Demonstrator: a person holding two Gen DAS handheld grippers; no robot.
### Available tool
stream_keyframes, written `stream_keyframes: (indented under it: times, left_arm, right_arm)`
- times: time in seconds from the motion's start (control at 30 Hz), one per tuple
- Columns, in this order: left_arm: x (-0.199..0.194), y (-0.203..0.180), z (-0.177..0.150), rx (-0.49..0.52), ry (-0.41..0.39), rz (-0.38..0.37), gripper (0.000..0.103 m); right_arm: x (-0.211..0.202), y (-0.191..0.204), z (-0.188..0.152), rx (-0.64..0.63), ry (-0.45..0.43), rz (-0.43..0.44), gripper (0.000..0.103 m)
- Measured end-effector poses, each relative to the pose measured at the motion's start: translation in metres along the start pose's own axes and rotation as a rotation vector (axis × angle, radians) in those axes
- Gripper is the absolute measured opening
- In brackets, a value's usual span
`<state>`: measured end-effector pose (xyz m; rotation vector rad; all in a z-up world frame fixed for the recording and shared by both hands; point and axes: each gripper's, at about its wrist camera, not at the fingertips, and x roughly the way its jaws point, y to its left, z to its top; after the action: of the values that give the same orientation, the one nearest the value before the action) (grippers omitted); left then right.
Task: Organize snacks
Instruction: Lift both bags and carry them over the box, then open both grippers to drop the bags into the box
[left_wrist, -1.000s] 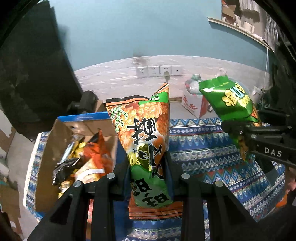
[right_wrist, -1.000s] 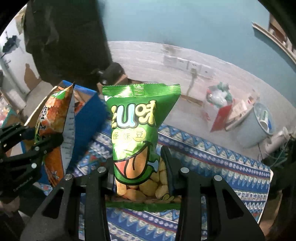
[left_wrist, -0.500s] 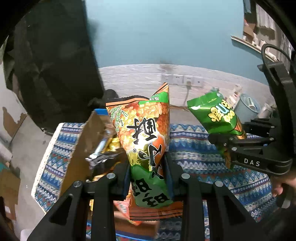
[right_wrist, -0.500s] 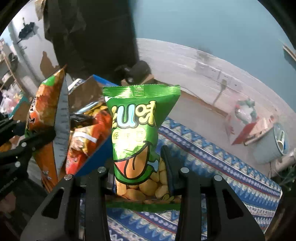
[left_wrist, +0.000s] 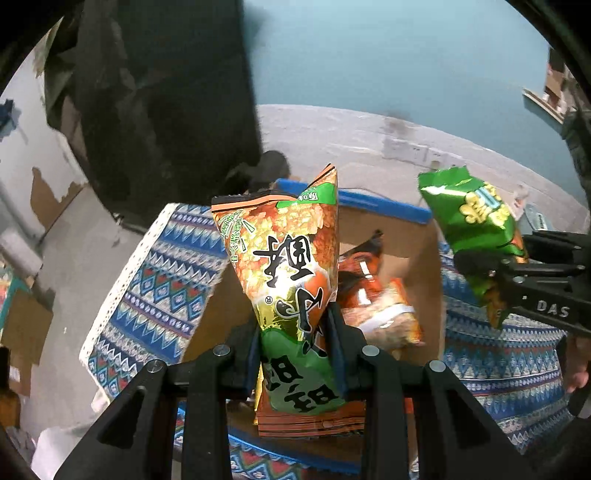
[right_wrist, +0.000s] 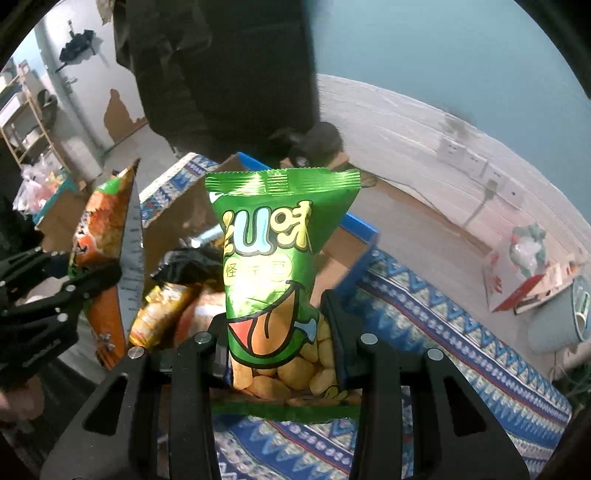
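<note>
The left gripper (left_wrist: 295, 332) jaws clamp an orange snack bag (left_wrist: 288, 273); the right gripper (right_wrist: 275, 332) jaws clamp a green snack bag (right_wrist: 273, 266); both hang above a cardboard box (left_wrist: 424, 266) of snacks on the patterned desk (left_wrist: 155, 280).

Prob. home storeroom: peeling wall (left_wrist: 44, 177), shelving (right_wrist: 26, 122)

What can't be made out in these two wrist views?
- Cardboard box floor: left wrist view, hidden by the orange bag held in the left gripper.
- Snacks in the box: right wrist view, partly covered by the green bag in the right gripper, blurred.
- Table edges: cropped by fisheye rim.
</note>
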<state>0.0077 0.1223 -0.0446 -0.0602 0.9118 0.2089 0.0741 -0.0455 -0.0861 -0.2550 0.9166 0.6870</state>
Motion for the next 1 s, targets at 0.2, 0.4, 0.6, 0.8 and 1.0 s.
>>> stream_keyframes:
  times: [0.2,0.4,0.6,0.8,1.0]
  left_arm:
    - [0.015,0.018,-0.005,-0.039,0.041,0.019,0.032]
    - [0.022,0.024,-0.008,-0.049,0.066,0.029,0.033]
    - [0.020,0.024,-0.007,-0.050,0.066,0.042,0.036]
    - [0.016,0.026,-0.006,-0.062,0.068,0.036,0.046]
    - [0.011,0.027,-0.005,-0.058,0.048,0.056,0.059]
  right_arm:
    - [0.016,0.016,0.013,-0.014,0.013,0.028,0.037]
    - [0.031,0.030,0.021,-0.025,0.032,0.050,0.037]
    - [0.038,0.033,0.023,-0.007,0.046,0.080,0.037]
    - [0.040,0.032,0.025,0.021,0.053,0.100,0.037]
    - [0.039,0.037,0.030,0.017,0.044,0.111,0.039]
